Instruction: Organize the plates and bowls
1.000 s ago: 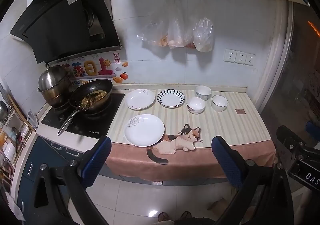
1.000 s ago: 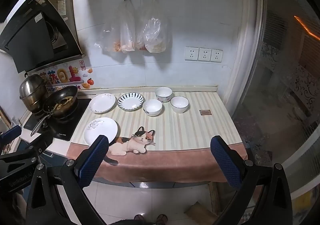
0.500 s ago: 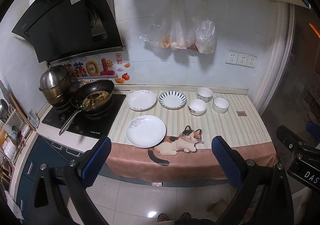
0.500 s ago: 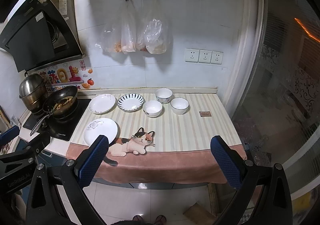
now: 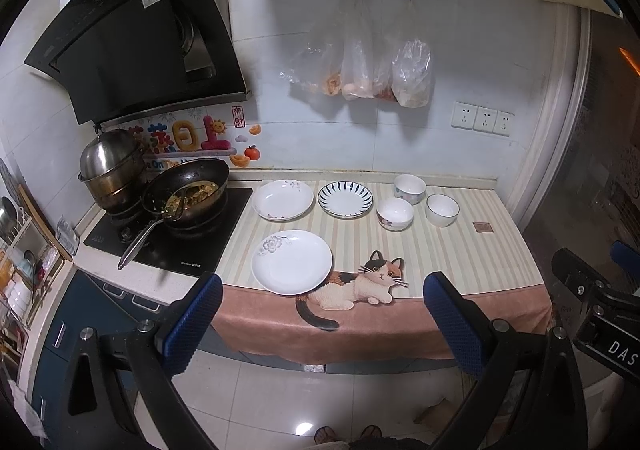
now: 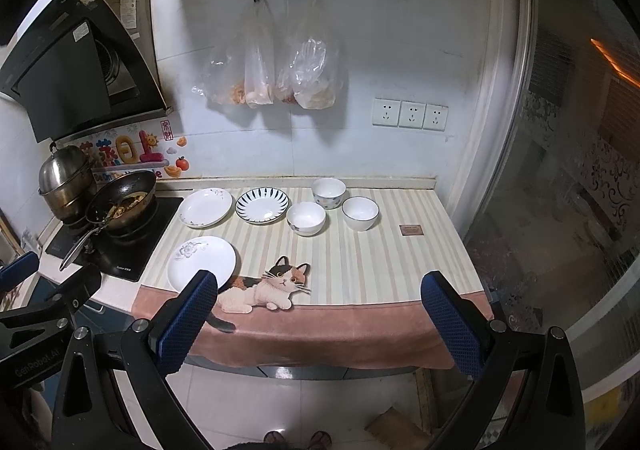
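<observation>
Three plates lie on the striped counter: a white flower plate [image 5: 292, 267] near the front edge, a white plate [image 5: 284, 199] behind it, and a blue-striped plate [image 5: 345, 199] to its right. Three white bowls [image 5: 395, 213] [image 5: 409, 189] [image 5: 442, 209] stand in a cluster right of the plates. All also show in the right wrist view, e.g. the front plate [image 6: 202, 261] and a bowl [image 6: 306, 218]. My left gripper [image 5: 324, 322] and right gripper [image 6: 320, 320] are both open and empty, held back from the counter above the floor.
A wok with food [image 5: 186, 194] and a steel pot [image 5: 110, 166] sit on the black cooktop [image 5: 172, 246] at the left. A cat-print cloth [image 5: 360, 286] hangs over the counter's front edge. Plastic bags [image 5: 360, 66] hang on the wall. A glass partition [image 6: 560, 190] bounds the right.
Both grippers have drifted slightly, so the counter sits a little lower in the frames. Nothing on the counter has moved.
</observation>
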Tool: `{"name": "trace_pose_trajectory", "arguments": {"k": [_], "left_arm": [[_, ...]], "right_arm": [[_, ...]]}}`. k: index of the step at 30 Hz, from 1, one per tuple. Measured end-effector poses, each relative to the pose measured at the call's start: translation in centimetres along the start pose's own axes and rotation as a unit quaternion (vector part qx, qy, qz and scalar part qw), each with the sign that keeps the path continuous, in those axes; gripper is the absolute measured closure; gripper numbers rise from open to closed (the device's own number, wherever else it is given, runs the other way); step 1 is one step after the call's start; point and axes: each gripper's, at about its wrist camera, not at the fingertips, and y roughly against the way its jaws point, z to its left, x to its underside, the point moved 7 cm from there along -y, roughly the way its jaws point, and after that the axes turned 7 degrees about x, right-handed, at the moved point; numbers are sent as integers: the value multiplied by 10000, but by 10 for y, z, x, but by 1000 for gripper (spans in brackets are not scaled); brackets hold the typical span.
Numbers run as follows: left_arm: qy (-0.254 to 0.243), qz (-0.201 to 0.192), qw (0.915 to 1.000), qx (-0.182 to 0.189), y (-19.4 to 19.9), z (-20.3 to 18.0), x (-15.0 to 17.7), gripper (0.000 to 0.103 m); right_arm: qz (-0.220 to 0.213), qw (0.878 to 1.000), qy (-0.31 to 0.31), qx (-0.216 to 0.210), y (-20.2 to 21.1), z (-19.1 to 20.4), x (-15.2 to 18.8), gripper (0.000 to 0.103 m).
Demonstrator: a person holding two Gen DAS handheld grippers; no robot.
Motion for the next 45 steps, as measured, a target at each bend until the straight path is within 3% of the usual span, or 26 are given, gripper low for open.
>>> {"name": "trace_pose_trajectory", "arguments": {"k": [45], "left_arm": [[108,33,9999,16,-9,14,-2,0]], "right_arm": [[29,10000,26,-12,-2,22,-5,0]]}}
